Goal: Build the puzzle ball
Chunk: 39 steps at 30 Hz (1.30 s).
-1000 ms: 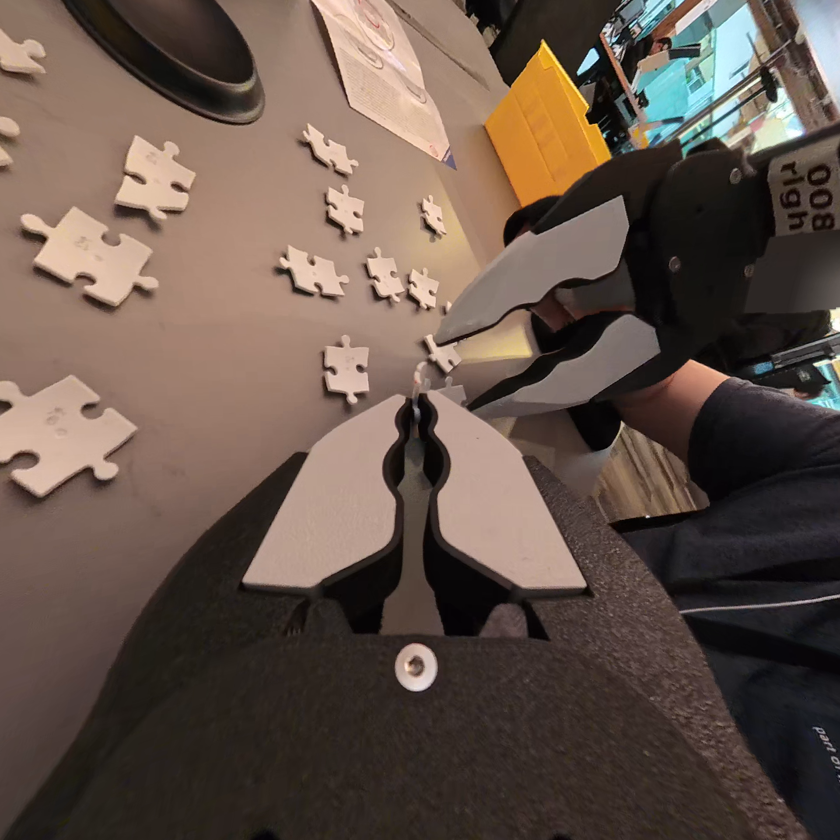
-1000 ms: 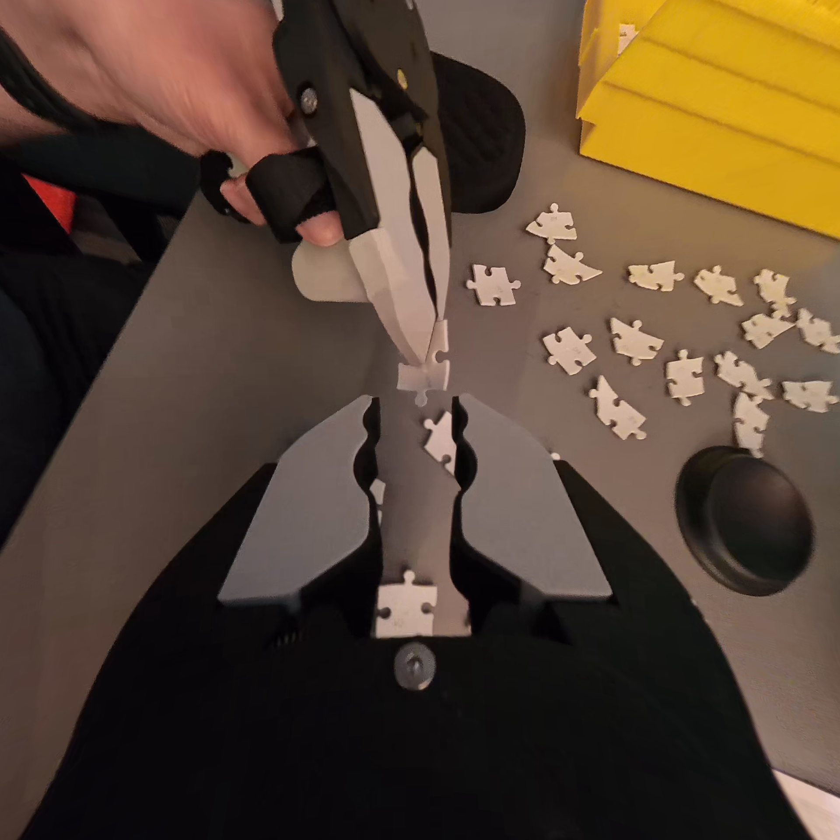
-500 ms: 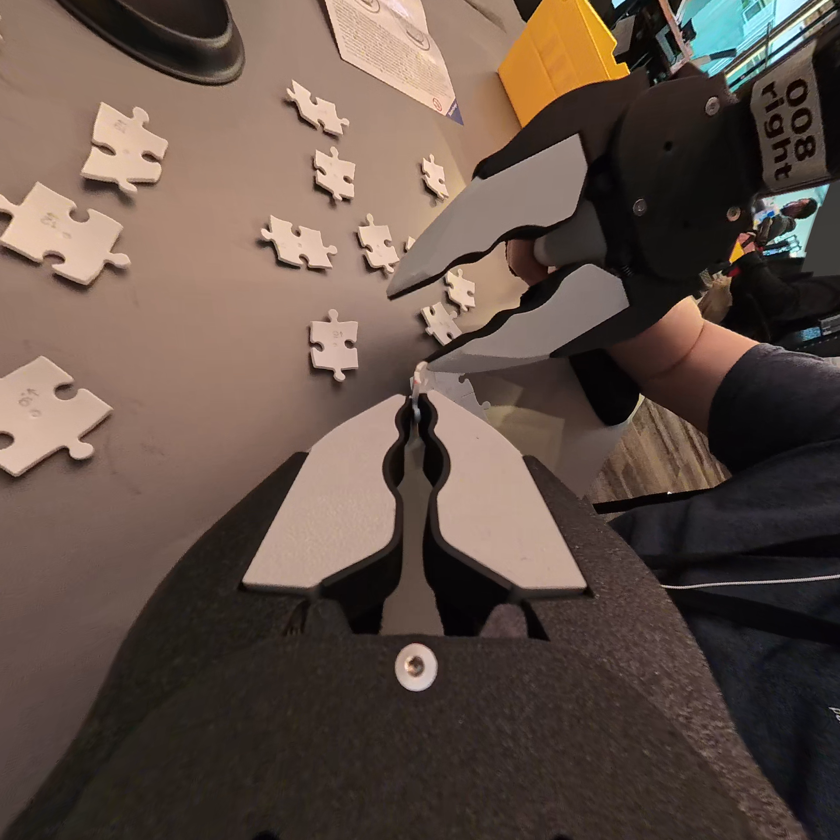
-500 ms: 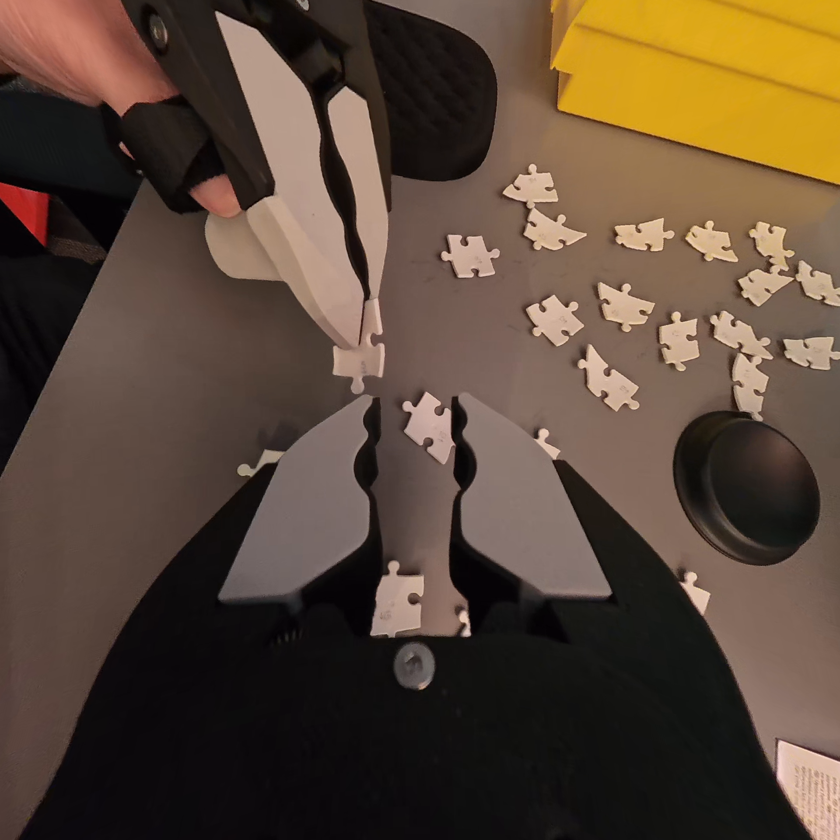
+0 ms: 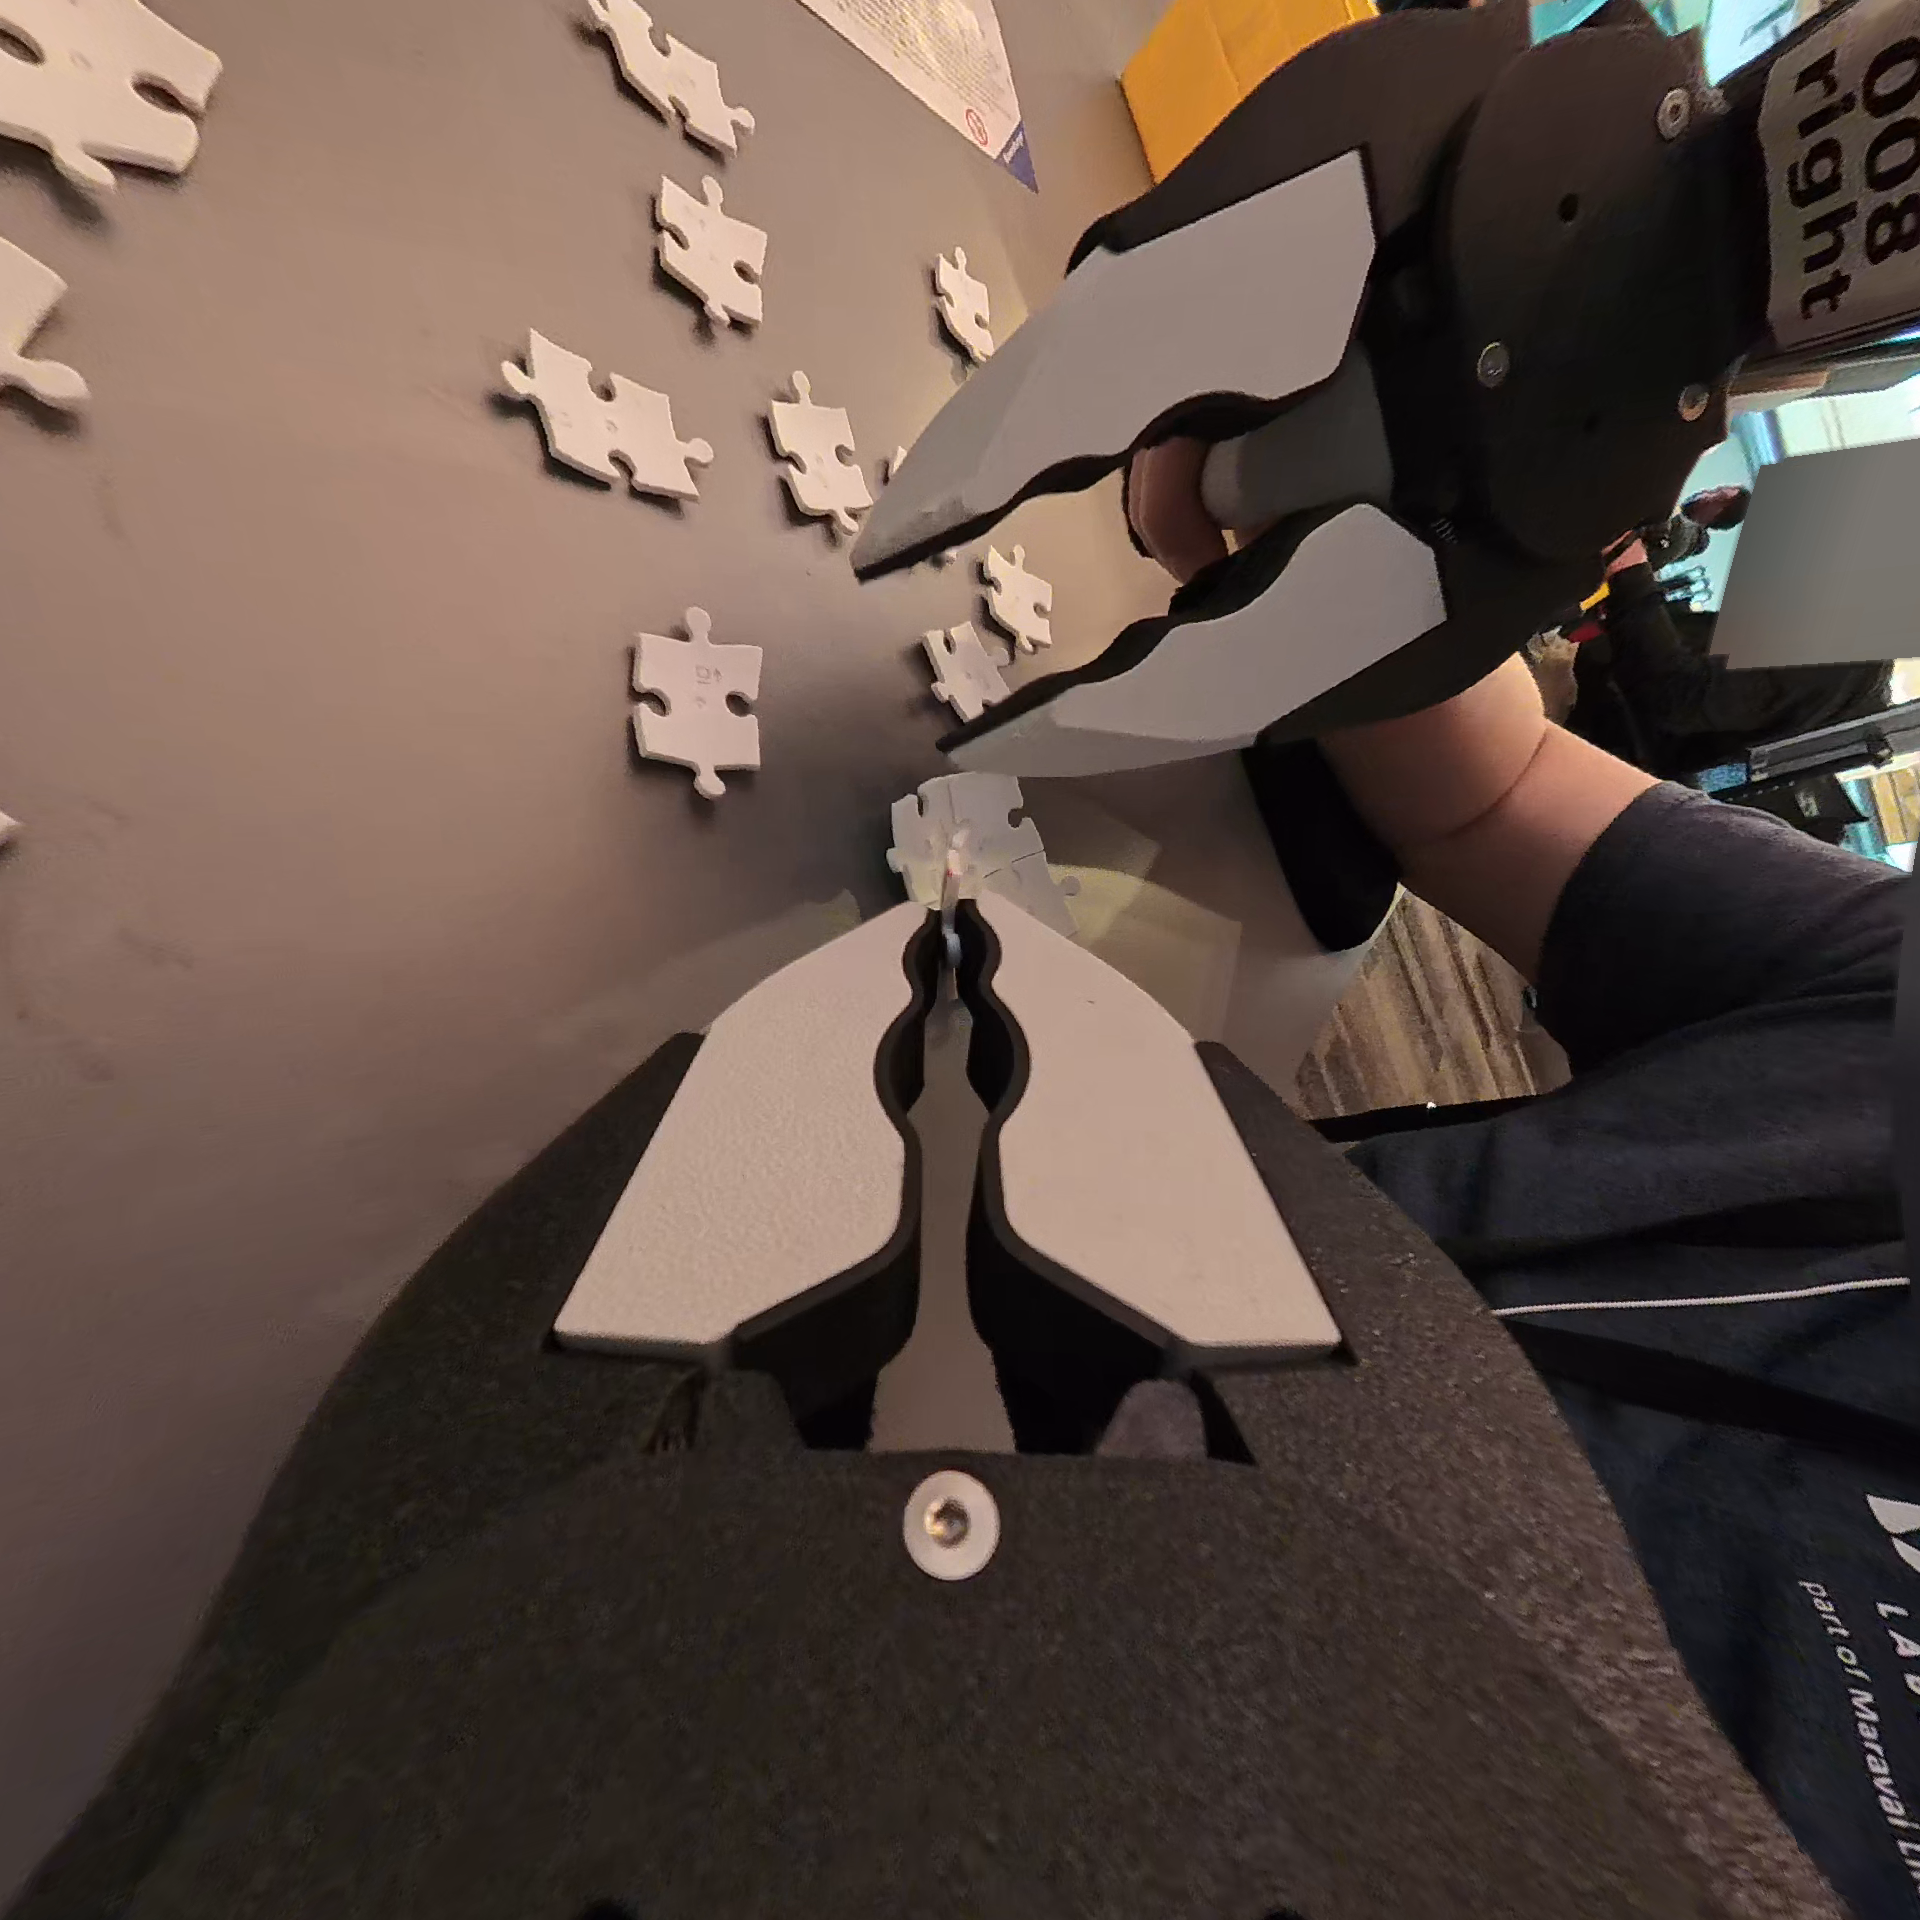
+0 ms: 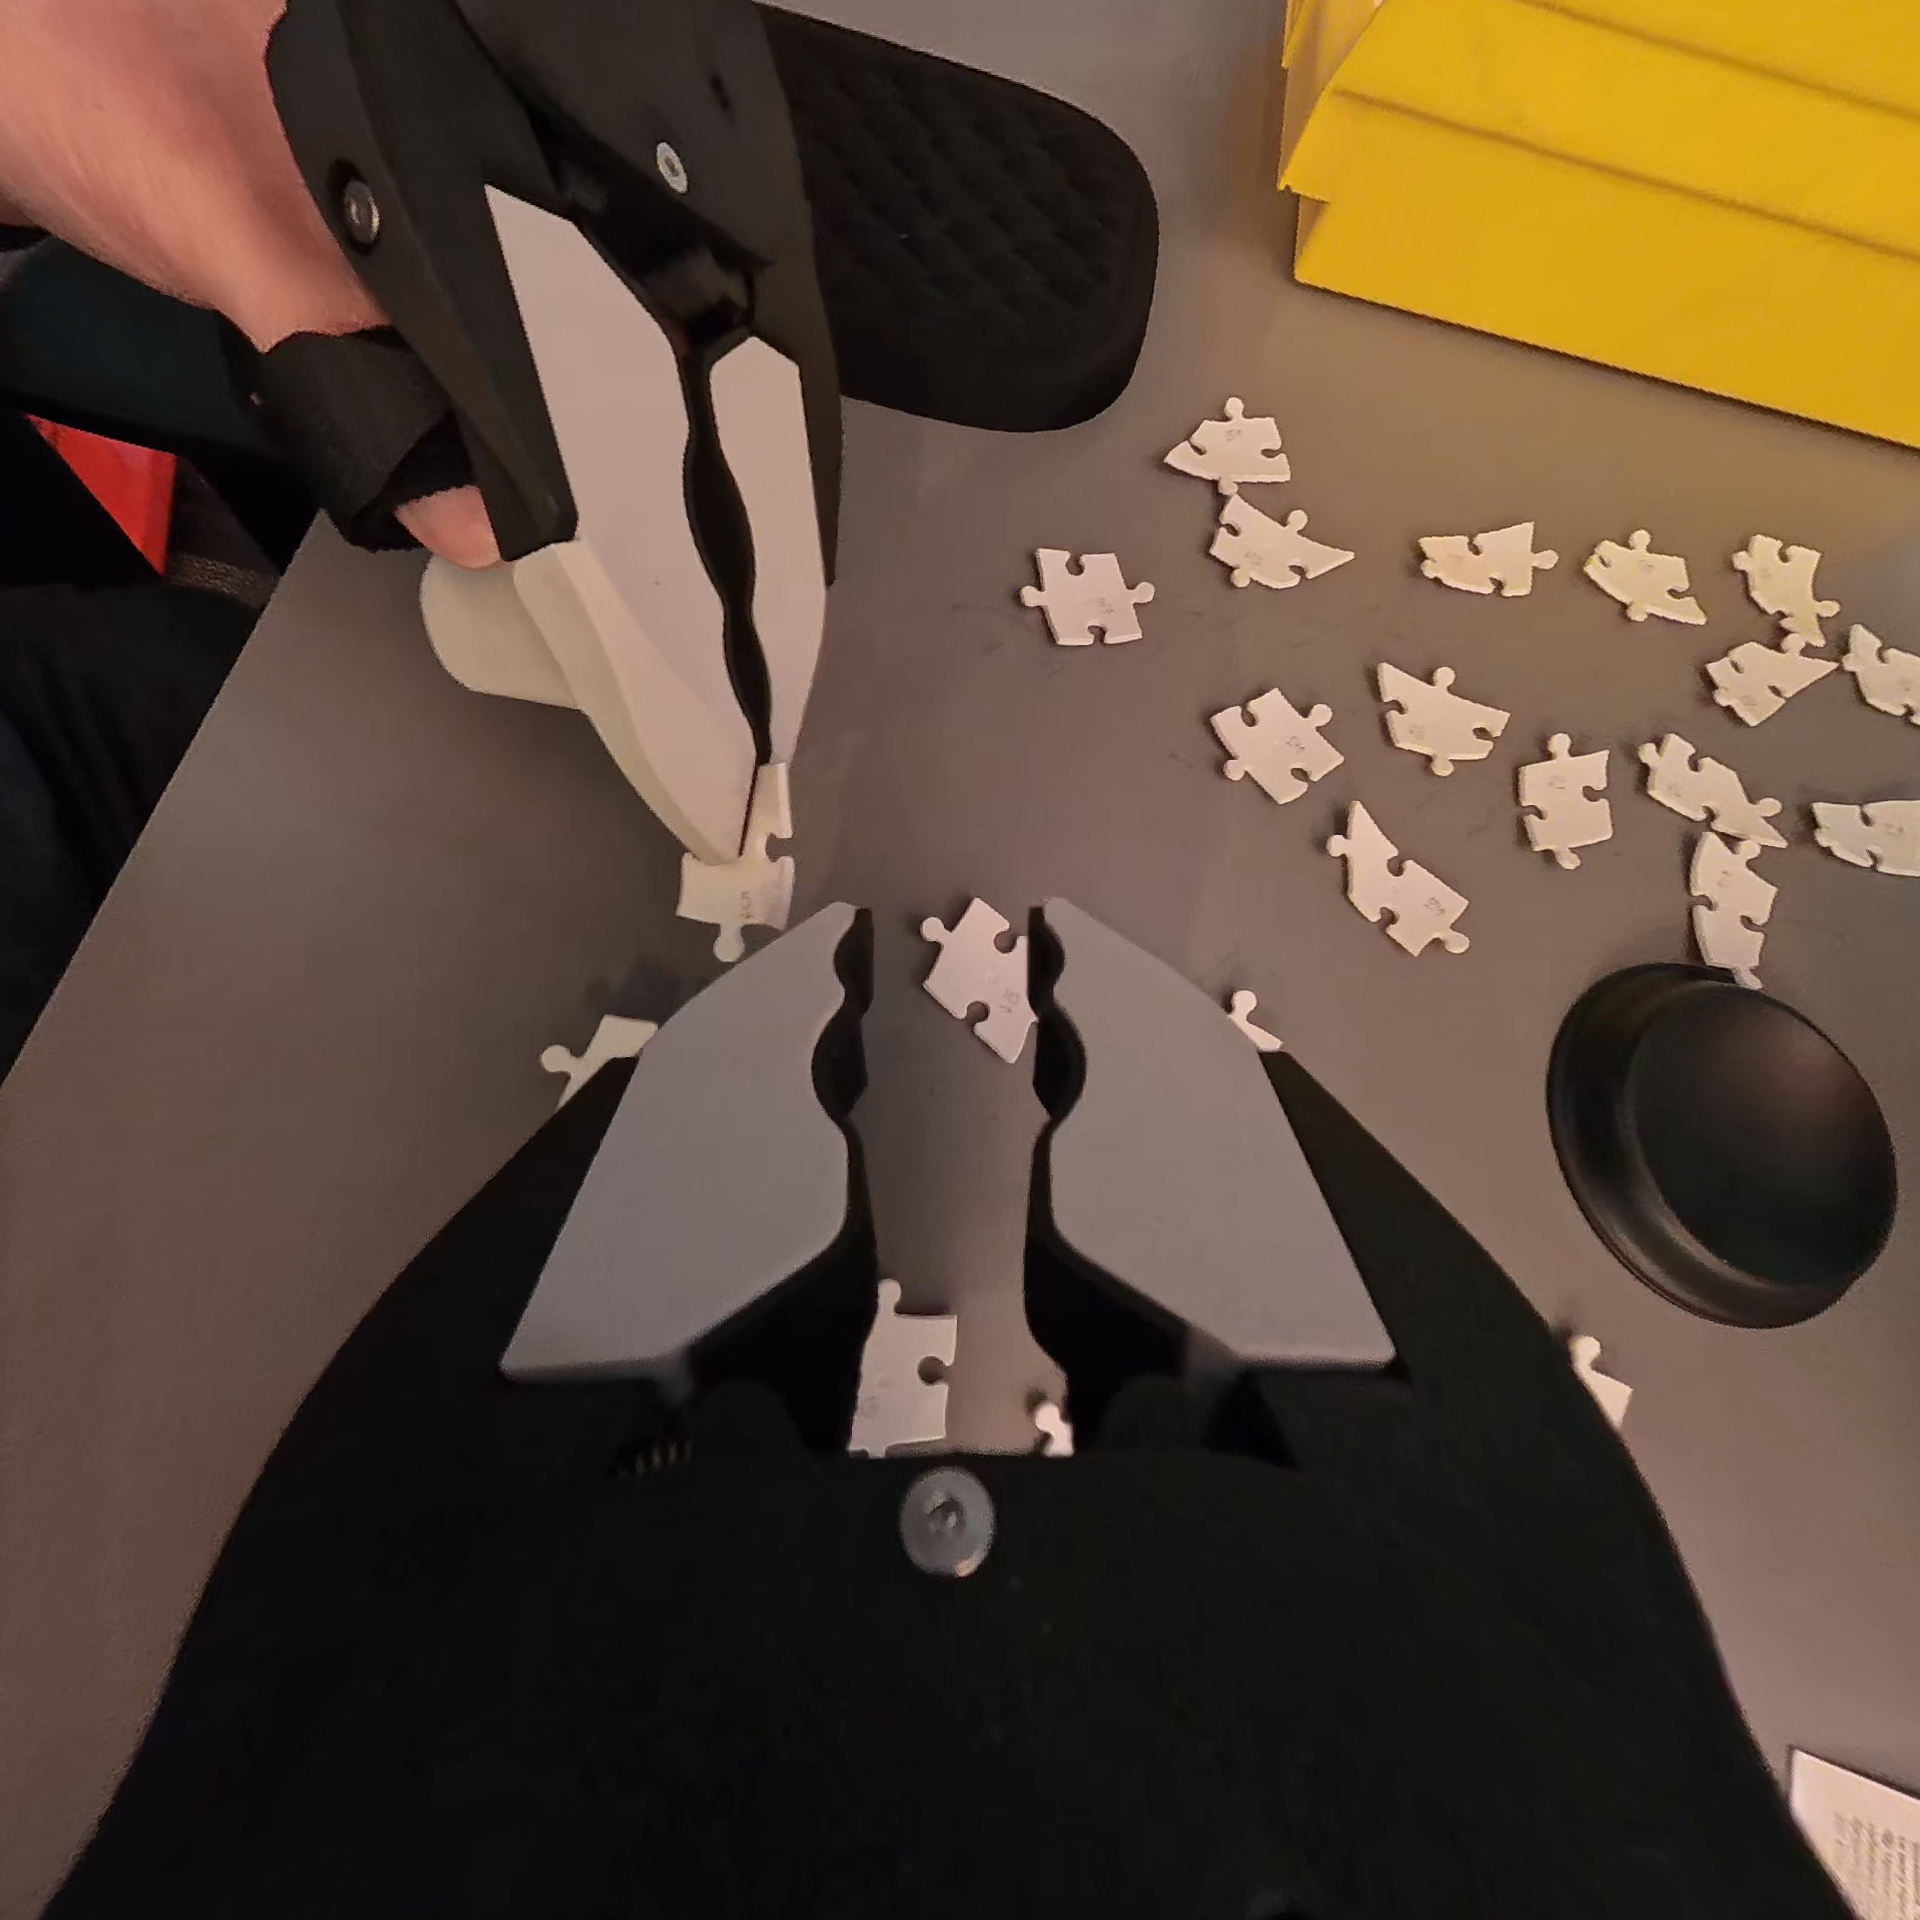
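My left gripper [image 5: 951, 920] is shut on a pair of joined white puzzle pieces [image 5: 971, 831] and holds them by one edge just above the grey table. In the right wrist view the same gripper [image 6: 764, 821] comes in from the upper left with the joined pieces [image 6: 740, 888] hanging at its tip. My right gripper [image 6: 940, 925] is open and empty. A loose white piece [image 6: 982, 977] lies on the table between its fingertips. In the left wrist view the right gripper [image 5: 904, 655] hovers open just above and right of the held pieces.
Many loose white pieces [image 6: 1439, 717] are spread over the grey table [image 6: 312, 935]. A black round stand [image 6: 1725, 1143] sits at the right, a yellow box [image 6: 1610, 208] at the back right, a black textured pad [image 6: 966, 260] behind. The table edge runs along the left. The tips of one gripper are about 4 centimeters away from the tips of the other.
My left gripper has carried the joined pieces left and lower in the right wrist view. My right gripper has stayed open and has drawn slightly away from them, over a loose piece.
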{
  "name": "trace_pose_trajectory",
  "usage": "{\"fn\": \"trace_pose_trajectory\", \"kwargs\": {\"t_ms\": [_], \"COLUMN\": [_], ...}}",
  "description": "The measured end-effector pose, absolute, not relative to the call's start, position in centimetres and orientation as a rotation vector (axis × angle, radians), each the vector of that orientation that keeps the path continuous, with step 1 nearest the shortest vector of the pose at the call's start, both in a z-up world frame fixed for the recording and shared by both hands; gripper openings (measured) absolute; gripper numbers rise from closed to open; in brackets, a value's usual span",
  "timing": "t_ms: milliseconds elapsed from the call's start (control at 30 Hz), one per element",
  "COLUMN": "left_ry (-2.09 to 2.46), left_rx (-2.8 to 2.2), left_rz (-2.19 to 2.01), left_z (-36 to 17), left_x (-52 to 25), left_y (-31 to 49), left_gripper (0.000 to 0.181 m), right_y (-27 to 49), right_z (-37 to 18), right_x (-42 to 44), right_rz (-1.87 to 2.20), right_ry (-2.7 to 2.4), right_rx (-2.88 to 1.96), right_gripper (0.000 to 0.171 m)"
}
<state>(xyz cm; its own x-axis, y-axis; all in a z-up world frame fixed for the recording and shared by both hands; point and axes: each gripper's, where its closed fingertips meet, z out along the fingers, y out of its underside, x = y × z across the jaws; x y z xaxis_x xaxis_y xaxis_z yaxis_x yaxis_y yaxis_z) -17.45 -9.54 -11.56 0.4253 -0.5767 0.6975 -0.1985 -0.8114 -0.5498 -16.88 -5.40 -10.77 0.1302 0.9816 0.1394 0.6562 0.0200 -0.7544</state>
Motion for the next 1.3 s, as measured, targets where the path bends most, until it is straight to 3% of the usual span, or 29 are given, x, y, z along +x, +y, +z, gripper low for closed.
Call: {"fn": "trace_pose_trajectory", "kwargs": {"t_ms": [1067, 1300], "left_ry": [0.548, 0.494], "left_rx": [-2.646, -2.673], "left_rz": [-1.301, -1.366], "left_z": [-14.4, -14.4], "left_x": [-16.2, -16.0], "left_y": [-11.3, -11.6], "left_gripper": [0.003, 0.003], "right_y": [-8.8, -10.0], "right_z": [-13.7, -14.7], "right_x": [-15.7, -15.5], "right_rz": [0.455, 0.449], "right_ry": [-1.937, -2.051], "right_rx": [-1.722, -1.670], "right_gripper": [0.020, 0.010]}}
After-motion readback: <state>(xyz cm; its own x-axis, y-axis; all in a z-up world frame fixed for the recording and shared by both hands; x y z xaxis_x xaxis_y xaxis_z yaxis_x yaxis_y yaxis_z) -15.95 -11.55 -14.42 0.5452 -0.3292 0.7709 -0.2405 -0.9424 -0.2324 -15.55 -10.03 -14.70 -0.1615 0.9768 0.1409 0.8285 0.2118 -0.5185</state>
